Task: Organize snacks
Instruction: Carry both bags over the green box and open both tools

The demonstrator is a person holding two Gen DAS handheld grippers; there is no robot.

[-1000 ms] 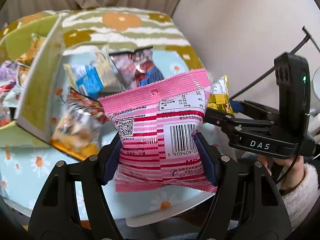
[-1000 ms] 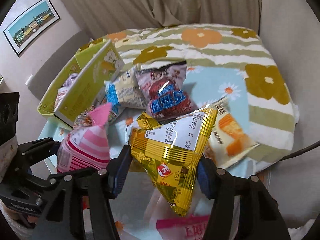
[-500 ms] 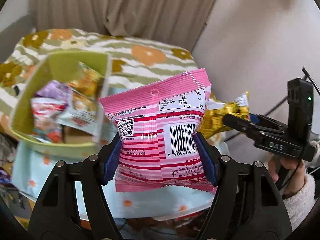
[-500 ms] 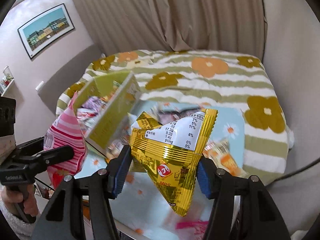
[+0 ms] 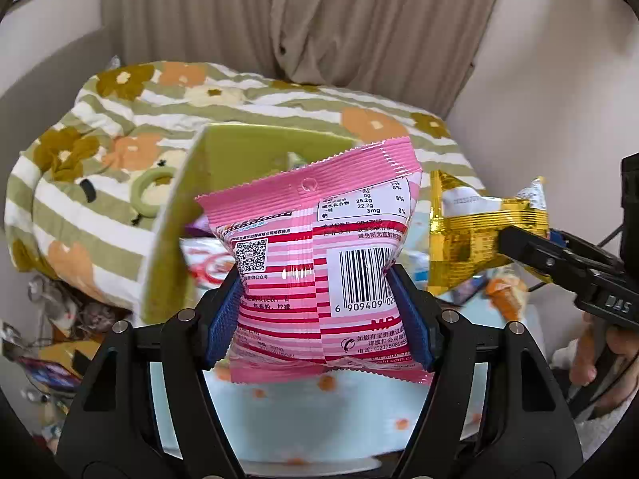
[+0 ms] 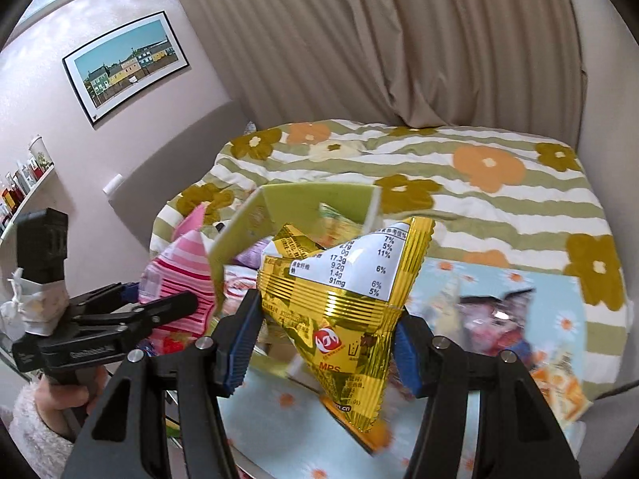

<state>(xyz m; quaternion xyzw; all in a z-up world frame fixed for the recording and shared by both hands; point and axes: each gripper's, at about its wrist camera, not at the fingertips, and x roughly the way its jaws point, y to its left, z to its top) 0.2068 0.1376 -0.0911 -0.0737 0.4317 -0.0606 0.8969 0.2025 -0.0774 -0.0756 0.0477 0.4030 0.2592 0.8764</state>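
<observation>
Left wrist view: the left gripper (image 5: 319, 311) pinches a pink striped snack bag (image 5: 319, 263) between its 2 blue pads (image 5: 225, 315). The bag is upright, its waist squeezed in by the pads, with a serrated top seal, a QR code, a barcode and a white nutrition panel facing the camera. It hangs in the air in front of a green box (image 5: 175, 215), which has an open top and holds other packets. The near wall of the box stands just behind the bag's left edge. Below the bag lies a pale blue daisy-print mat (image 5: 319, 419), bare in that area. To the right, the right gripper (image 5: 519, 239) holds a gold snack bag (image 5: 467, 231), apart from the pink one.

Right wrist view: the right gripper (image 6: 323, 339) clamps the gold snack bag (image 6: 347, 291) at its lower half. The bag is foil, crumpled to a wedge, with a red logo and a white nutrition panel. It hangs in front of the green box (image 6: 311, 199), whose rim sits just behind the bag's top. To the left, the left gripper (image 6: 159, 303) holds the pink striped snack bag (image 6: 183, 279) against the box's outer left wall; contact cannot be confirmed.

Only this view shows loose packets (image 6: 495, 319) on the mat at the right, a framed picture (image 6: 127, 66) and a shelf (image 6: 24, 183). Both views show the flowered striped bedspread (image 6: 499, 199) and curtain (image 6: 399, 40).
</observation>
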